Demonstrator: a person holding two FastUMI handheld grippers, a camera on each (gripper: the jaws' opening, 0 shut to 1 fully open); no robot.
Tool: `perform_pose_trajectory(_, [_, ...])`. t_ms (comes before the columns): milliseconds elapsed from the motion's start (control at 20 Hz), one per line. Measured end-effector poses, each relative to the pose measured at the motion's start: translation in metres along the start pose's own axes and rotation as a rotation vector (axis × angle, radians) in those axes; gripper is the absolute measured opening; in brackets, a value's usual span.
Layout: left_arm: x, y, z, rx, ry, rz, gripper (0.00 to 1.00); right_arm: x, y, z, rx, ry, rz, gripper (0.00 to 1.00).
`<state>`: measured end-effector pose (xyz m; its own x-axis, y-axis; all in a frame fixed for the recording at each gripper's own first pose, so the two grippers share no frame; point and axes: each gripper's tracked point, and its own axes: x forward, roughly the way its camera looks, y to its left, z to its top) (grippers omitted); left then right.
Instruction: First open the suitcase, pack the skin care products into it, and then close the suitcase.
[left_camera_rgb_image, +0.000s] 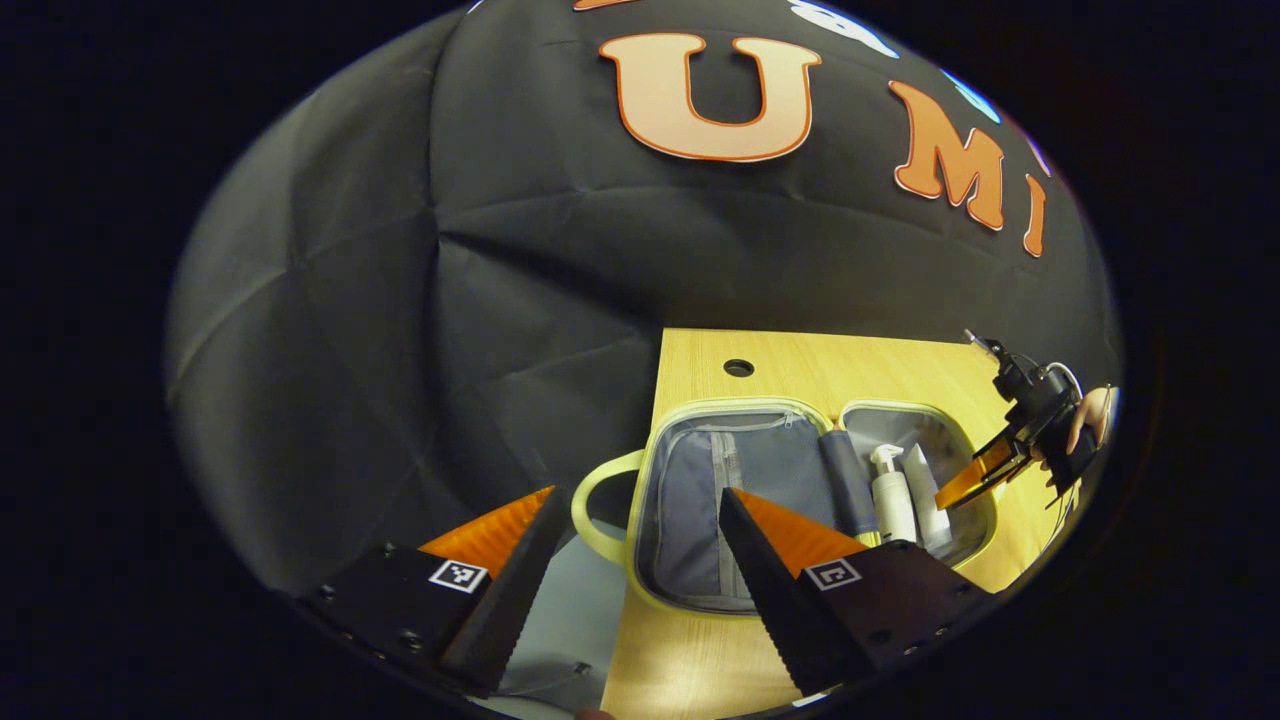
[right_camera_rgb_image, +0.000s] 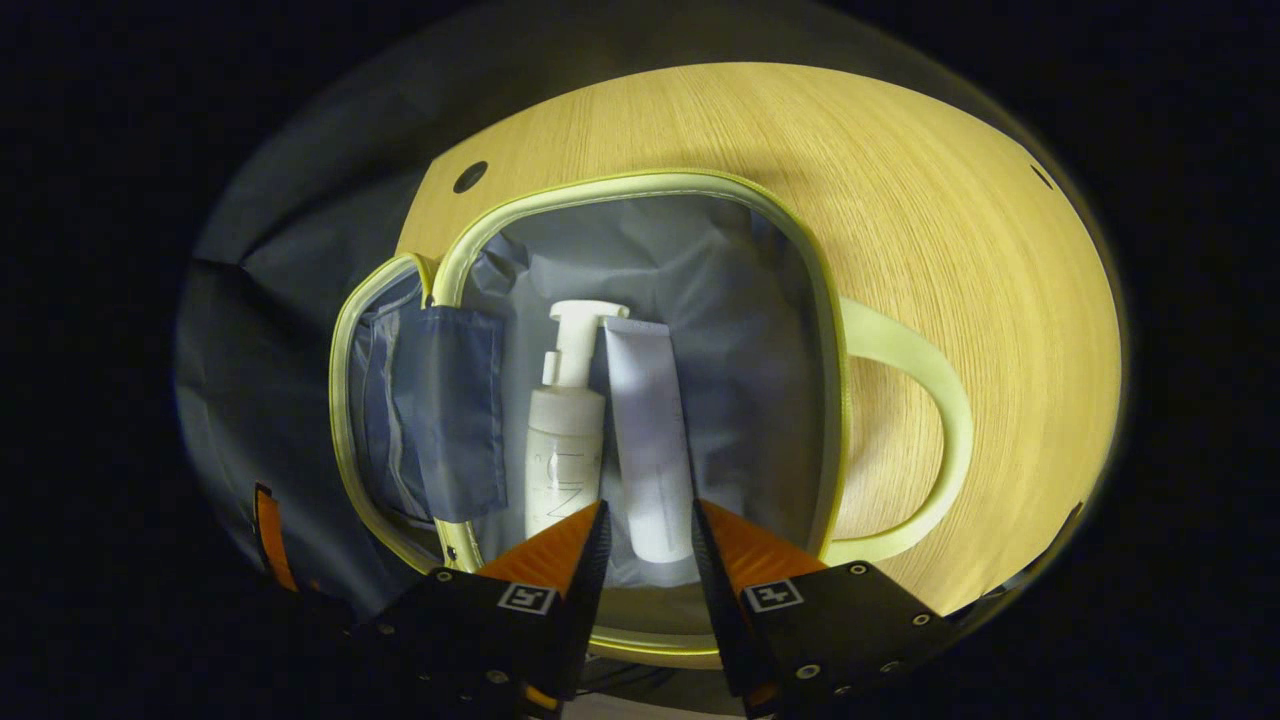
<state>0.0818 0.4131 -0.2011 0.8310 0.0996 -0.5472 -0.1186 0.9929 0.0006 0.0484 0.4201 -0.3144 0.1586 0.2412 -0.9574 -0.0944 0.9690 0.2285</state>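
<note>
Pump bottle (right_camera_rgb_image: 562, 440), tube (right_camera_rgb_image: 648, 430) inside suitcase (right_camera_rgb_image: 640, 182)

Wooden table (right_camera_rgb_image: 960, 230), cable hole (right_camera_rgb_image: 470, 177)

Suitcase (right_camera_rgb_image: 640, 185): pale green rim and handles, grey lining, lay open flat on the wooden table, both halves up | Pump bottle (right_camera_rgb_image: 562, 440): white, lay on its side in the half holding the products, pump end away from the camera | Tube (right_camera_rgb_image: 648, 430): white, lay touching the bottle's side, parallel to it
</note>
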Motion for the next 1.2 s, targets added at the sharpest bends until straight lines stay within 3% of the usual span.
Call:
perform_pose_trajectory(50, [0.000,0.005,-0.001,-0.003,-0.001,0.008,0.99,-0.007,0.004,-0.001,0.001,-0.014,0.015,0.60])
perform_pose_trajectory(100, [0.000,0.012,-0.002,-0.009,-0.001,0.016,0.99,-0.015,0.009,-0.002,0.005,-0.038,0.031,0.74])
perform_pose_trajectory(250, [0.002,0.038,0.000,-0.047,-0.004,0.041,0.99,-0.055,0.034,-0.003,0.037,-0.117,0.163,0.95])
perform_pose_trajectory(400, [0.009,0.063,-0.003,-0.141,-0.014,0.010,0.99,-0.097,0.048,-0.001,0.063,-0.219,0.310,0.95])
perform_pose_trajectory(450, [0.014,0.069,-0.006,-0.187,-0.013,-0.020,1.00,-0.107,0.042,0.002,0.066,-0.251,0.327,0.96])
perform_pose_trajectory(650, [0.050,0.061,-0.035,-0.407,0.038,-0.226,0.98,-0.139,0.010,0.005,0.092,-0.361,0.332,0.95])
perform_pose_trajectory(800, [0.093,0.074,-0.066,-0.555,0.086,-0.255,0.98,-0.158,-0.011,0.001,0.168,-0.405,0.354,0.95])
perform_pose_trajectory(950, [0.122,0.049,-0.080,-0.736,0.093,-0.362,0.98,-0.163,-0.032,-0.009,0.216,-0.429,0.337,0.95])
perform_pose_trajectory(1200, [0.152,0.048,-0.092,-0.875,0.136,-0.351,0.95,-0.173,-0.055,-0.022,0.259,-0.445,0.311,0.95])
